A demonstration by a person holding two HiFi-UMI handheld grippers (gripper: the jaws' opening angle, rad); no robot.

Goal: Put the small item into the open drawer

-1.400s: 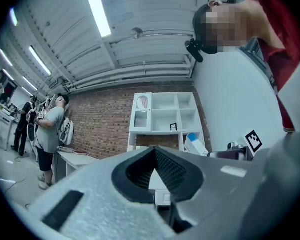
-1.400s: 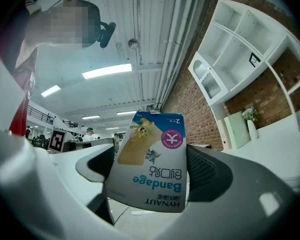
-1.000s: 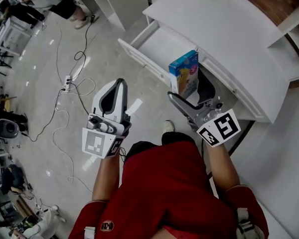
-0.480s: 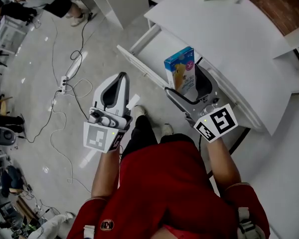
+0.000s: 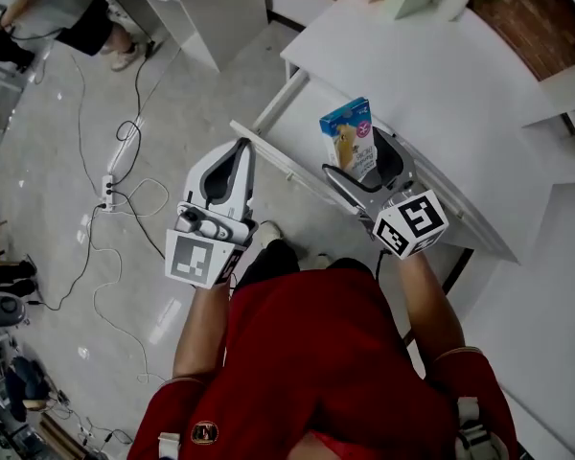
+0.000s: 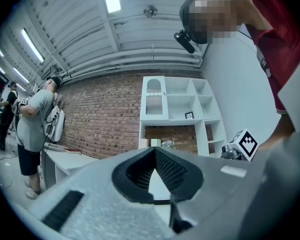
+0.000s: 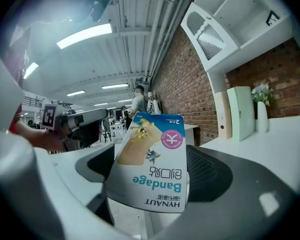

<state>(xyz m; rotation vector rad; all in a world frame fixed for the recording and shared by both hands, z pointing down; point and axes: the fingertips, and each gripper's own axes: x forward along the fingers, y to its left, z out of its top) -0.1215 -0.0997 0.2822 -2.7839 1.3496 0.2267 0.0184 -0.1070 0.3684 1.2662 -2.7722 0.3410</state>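
Observation:
My right gripper [image 5: 356, 161] is shut on a small blue and cream bandage box [image 5: 350, 140], held upright over the near right end of the open white drawer [image 5: 280, 157]. In the right gripper view the box [image 7: 152, 164] stands between the dark jaws of this gripper [image 7: 151, 184], its print upside down. My left gripper [image 5: 241, 149] hangs left of the drawer's front panel, above the floor, jaws together and holding nothing. In the left gripper view this gripper [image 6: 154, 151] points at a brick wall and shelves.
The drawer belongs to a white desk [image 5: 441, 75] with boxes and a vase at its back edge. Cables and a power strip [image 5: 106, 185] lie on the grey floor at left. Another person [image 5: 53, 3] stands far left beside a white cabinet [image 5: 220, 3].
The person has stepped a little closer to the desk, so the view has shifted. Both grippers keep their pose, and the box stays in the right one.

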